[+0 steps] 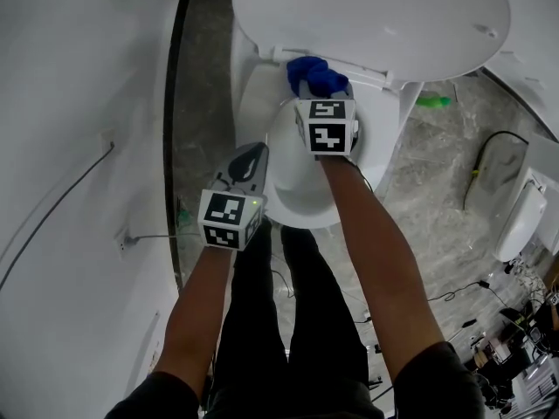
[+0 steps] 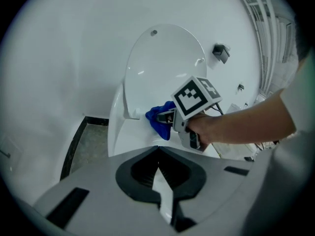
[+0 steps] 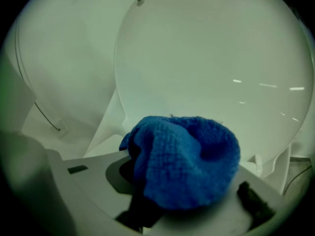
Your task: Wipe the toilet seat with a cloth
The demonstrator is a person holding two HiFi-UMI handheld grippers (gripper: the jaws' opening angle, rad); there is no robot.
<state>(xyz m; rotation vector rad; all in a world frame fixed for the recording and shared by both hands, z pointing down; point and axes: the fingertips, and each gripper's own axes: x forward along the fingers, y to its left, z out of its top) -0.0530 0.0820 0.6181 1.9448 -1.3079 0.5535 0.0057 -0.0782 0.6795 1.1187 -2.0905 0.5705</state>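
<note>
Looking down from the head view, I hold the cloth [image 1: 314, 75] in my right claw [image 1: 320, 87] at the rear of the seat [image 1: 251, 90], by the raised lid [image 1: 367, 16]; my left claw [image 1: 251, 157] hangs aside. Left gripper view: its jaws are together, empty. Right gripper view: jaws clamped on the cloth. I judge wiping is under way, with the front and sides likely left.

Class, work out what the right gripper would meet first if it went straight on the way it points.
Probably the raised lid, low down; the cloth in the right gripper would touch it first. Depth is unclear.
</note>
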